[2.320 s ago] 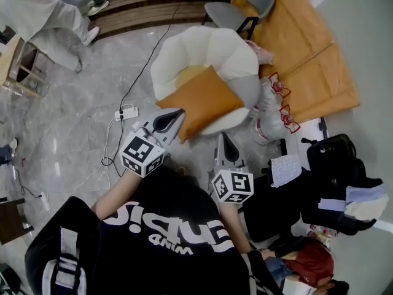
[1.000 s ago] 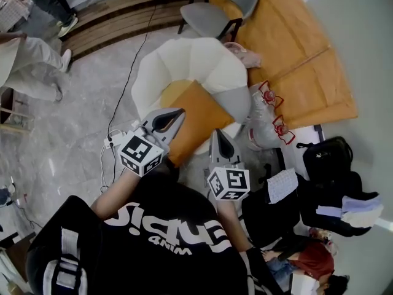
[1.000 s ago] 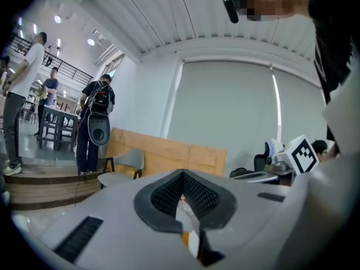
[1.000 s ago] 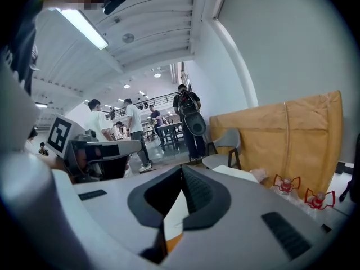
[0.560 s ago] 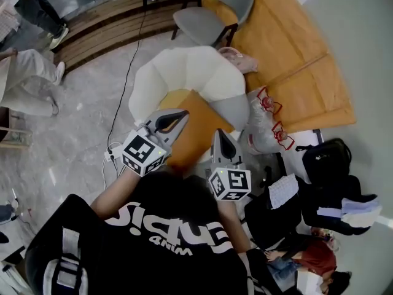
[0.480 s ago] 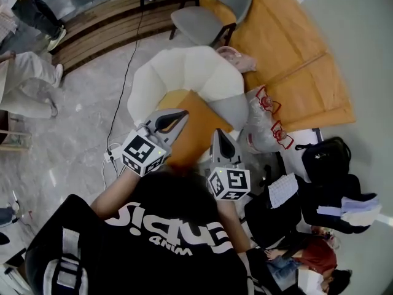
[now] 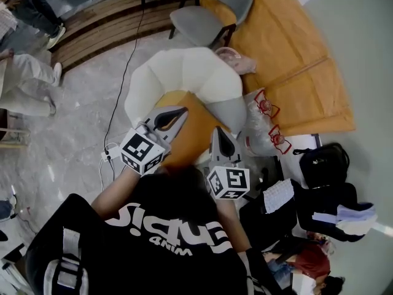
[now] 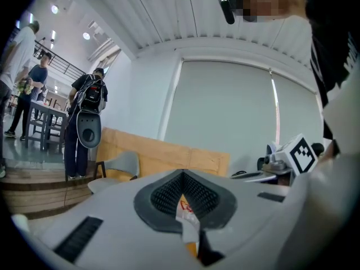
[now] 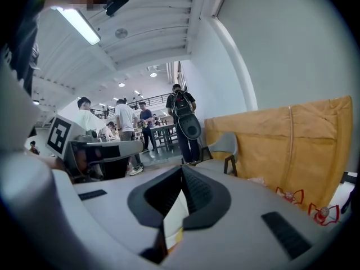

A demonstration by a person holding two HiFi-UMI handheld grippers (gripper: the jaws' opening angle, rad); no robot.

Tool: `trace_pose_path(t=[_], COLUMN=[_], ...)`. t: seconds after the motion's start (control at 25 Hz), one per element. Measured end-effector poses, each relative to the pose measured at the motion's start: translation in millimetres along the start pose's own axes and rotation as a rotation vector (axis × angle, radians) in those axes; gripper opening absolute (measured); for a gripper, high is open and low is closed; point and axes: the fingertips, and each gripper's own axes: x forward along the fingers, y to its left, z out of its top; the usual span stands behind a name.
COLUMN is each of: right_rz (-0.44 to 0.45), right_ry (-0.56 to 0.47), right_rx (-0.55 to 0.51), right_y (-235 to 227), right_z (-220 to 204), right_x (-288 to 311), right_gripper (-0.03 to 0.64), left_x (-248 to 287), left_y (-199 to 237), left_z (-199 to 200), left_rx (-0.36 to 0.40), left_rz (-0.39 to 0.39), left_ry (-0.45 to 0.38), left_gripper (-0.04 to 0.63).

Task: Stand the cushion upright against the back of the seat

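An orange cushion [image 7: 195,133] lies flat and tilted on the seat of a cream armchair [image 7: 184,72], its front corner hanging over the seat's edge. My left gripper [image 7: 182,110] hovers over the cushion's left part, jaws shut and empty. My right gripper [image 7: 217,130] is over the cushion's right edge, also shut with nothing held. In the left gripper view the left gripper [image 8: 183,173] fills the lower frame, with only a sliver of orange behind the closed jaws. The right gripper [image 9: 181,169] looks the same in its own view.
A grey chair [image 7: 209,11] stands behind the armchair, beside a large brown board [image 7: 295,54]. Plastic bags with red print [image 7: 265,120] crowd the armchair's right side, with black bags [image 7: 322,165] further right. A power strip and cable [image 7: 110,152] lie on the floor at left, where people [image 7: 24,72] stand.
The armchair and cushion have drawn closer under both grippers, which have advanced over the cushion's front. Both stay shut and empty.
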Motion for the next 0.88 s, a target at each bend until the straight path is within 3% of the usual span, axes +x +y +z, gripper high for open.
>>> trace_pose_path(t=[0.48,0.88], right_rz=[-0.008,-0.04], right_ry=[0.07,0.14], right_rx=[0.053,0.109], right_y=[-41.3,-92.2], right_z=[-31.2,-111.0], right_x=[39.1,87.2], right_gripper=[0.022,0.023], left_x=[43.6,96.9], left_y=[21.1,62.6], left_z=[-51.0,-149.3], left_rx=[-0.041,-0.085], left_rz=[-0.001,-0.002], left_ry=[0.122,0.257], left_gripper=[0.006,0.006])
